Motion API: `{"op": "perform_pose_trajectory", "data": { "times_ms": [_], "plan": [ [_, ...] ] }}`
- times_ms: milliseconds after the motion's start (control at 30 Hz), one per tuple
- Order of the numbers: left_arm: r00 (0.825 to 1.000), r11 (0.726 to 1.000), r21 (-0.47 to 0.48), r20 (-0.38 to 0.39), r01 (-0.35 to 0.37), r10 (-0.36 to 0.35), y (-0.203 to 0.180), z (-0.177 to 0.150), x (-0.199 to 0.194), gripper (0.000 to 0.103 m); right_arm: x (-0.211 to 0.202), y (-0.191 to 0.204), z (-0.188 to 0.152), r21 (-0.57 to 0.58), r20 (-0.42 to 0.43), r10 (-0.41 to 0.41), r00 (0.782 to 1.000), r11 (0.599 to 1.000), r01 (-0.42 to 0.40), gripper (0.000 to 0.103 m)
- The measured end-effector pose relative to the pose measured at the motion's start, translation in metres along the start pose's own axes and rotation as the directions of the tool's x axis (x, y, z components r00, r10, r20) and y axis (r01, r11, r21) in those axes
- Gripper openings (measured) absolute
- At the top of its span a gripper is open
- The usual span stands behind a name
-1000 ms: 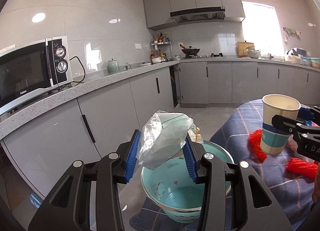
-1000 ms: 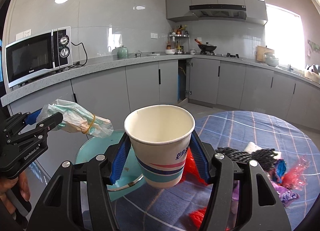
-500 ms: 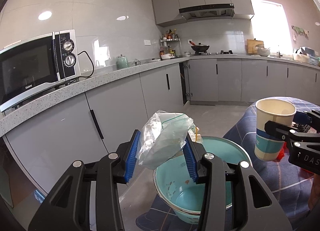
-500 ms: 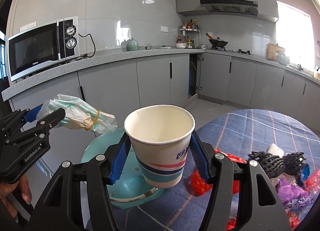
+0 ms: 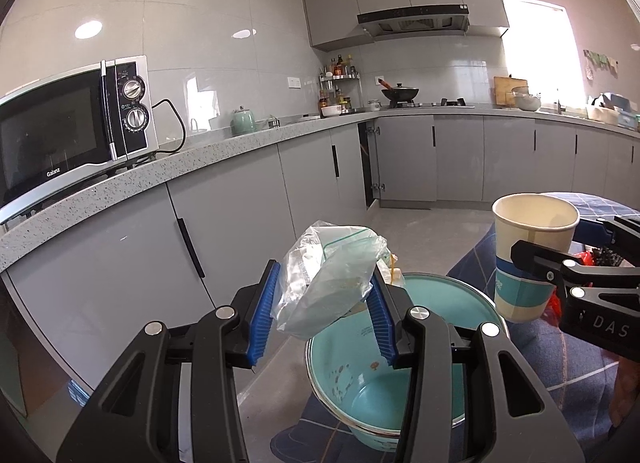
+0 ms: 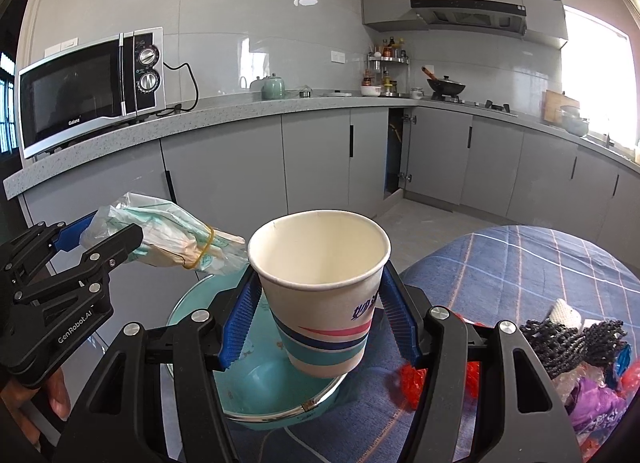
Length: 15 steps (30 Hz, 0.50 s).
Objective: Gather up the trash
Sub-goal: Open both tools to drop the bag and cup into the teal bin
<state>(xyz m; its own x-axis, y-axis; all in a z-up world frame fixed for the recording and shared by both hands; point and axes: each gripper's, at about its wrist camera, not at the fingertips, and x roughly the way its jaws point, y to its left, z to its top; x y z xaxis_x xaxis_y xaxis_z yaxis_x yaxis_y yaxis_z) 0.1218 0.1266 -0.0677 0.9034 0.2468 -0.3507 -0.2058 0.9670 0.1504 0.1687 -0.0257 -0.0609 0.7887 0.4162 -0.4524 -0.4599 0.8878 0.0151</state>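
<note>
Both grippers loaded above the teal bowl at the surface's edge.

Left gripper [image 5: 324, 315] pinches a crumpled clear plastic bag [image 5: 330, 283] bound with a yellow rubber band [image 6: 204, 251], held over the near rim of the round teal enamel bowl [image 5: 404, 379]. Right gripper [image 6: 320, 323] clamps a white paper cup with blue and red stripes [image 6: 320, 291], upright, mouth open, just above the bowl's far side. Bowl sits at the edge of the surface under a blue plaid cloth [image 6: 516, 263]. To the right on the cloth: red plastic scraps [image 6: 412, 379], black mesh netting [image 6: 568, 339], purple wrapper [image 6: 596, 403]. Behind: grey speckled counter [image 5: 120, 187] with a silver microwave [image 6: 92, 87].
</note>
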Motion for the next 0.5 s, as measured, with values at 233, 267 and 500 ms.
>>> {"op": "perform_pose_trajectory", "data": {
  "times_ms": [233,267,500],
  "plan": [
    [1.000,1.000,-0.006,-0.016,0.006,-0.006,0.001,0.000,0.007,0.045,0.010,0.002,-0.002,-0.005,-0.014,0.012,1.000,1.000,-0.013,0.060],
    [1.000,1.000,-0.007,-0.018,0.007,-0.007,0.001,0.000,0.008,0.046,0.011,0.003,-0.002,-0.006,-0.015,0.015,1.000,1.000,-0.015,0.061],
    [1.000,1.000,-0.009,-0.017,-0.005,0.005,0.002,-0.001,0.011,0.073,0.018,0.000,-0.005,0.002,-0.016,0.017,1.000,1.000,-0.017,0.073]
  ]
}}
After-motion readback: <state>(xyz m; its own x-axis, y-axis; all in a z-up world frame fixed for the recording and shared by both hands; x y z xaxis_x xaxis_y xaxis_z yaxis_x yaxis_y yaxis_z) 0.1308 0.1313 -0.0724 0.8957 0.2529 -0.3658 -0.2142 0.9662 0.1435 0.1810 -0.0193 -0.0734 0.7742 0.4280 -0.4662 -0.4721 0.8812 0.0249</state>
